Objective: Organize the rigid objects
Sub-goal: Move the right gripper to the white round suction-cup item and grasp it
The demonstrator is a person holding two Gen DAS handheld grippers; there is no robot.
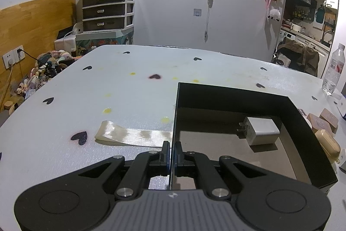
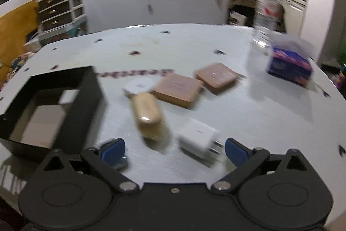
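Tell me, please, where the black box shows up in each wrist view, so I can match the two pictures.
Left wrist: the black box fills the lower right, its left wall clamped by the left gripper.
Right wrist: it sits at the left edge, left of the open right gripper.
Shared landmark: the tan oval case beside the box.

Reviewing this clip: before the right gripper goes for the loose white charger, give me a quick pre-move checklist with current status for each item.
1. Left gripper steadying the black box: ok, jaws shut on its left wall.
2. Right gripper open for a grasp: ok, fingers spread wide.
3. Loose white charger between the fingers: ok, lying just ahead, nearer the right finger.
4. Room in the box: ok, only one white charger inside, floor otherwise bare.
5. Path clear: not ok, the tan case lies between charger and box.
6. Charger's exact pose: cannot tell, right view is motion-blurred.
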